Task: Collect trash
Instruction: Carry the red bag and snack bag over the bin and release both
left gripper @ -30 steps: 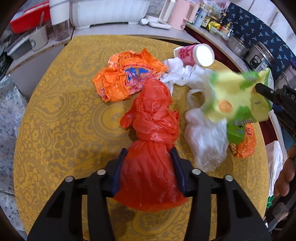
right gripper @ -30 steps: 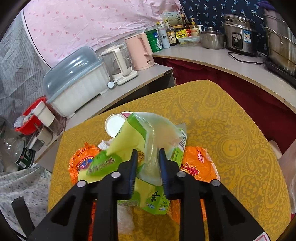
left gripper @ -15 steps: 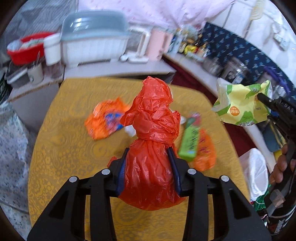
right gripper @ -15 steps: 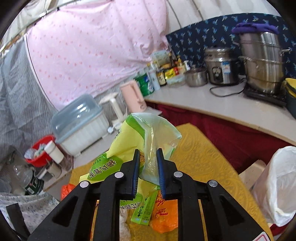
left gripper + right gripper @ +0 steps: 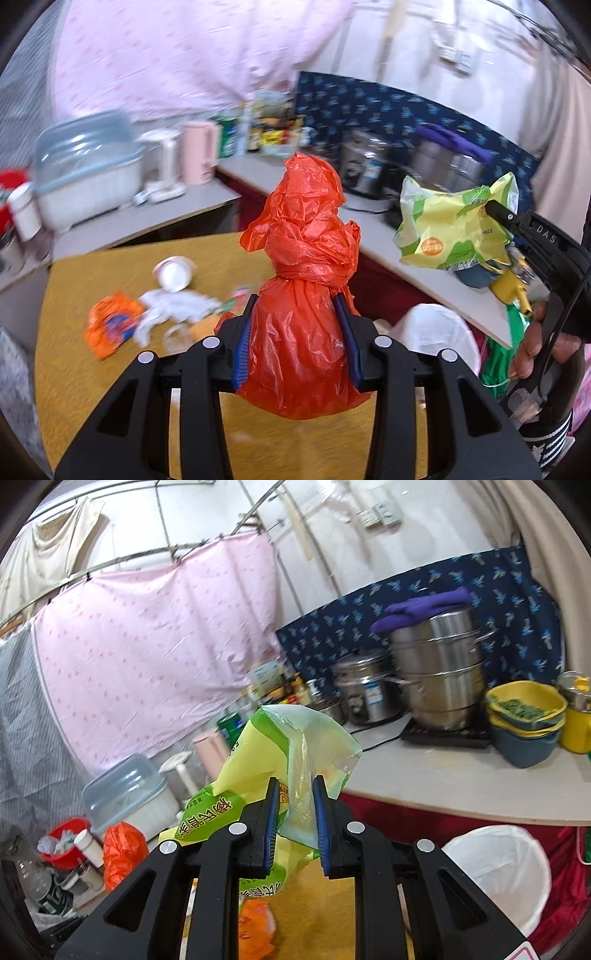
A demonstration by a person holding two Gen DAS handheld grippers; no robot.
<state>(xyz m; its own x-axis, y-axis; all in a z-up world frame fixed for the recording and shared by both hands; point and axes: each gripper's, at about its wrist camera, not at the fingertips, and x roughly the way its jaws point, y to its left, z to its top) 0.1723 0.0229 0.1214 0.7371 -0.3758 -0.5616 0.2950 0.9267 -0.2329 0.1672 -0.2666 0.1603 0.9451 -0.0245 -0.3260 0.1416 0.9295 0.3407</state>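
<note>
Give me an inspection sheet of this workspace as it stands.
Surface: yellow patterned tablecloth on the table, litter on it.
Job's things: knotted red plastic bag and yellow-green snack wrapper, both held in the air; white-lined trash bin beside the table.
Clutter: toppled white paper cup, orange crumpled wrapper, white crumpled plastic.
Grippers: left tongs shut on the red bag; right tongs shut on the wrapper.
Cables: black cord on the counter by the steel pots.
Surroundings: stacked steel steamer pot, pink curtain, yellow bowl.
</note>
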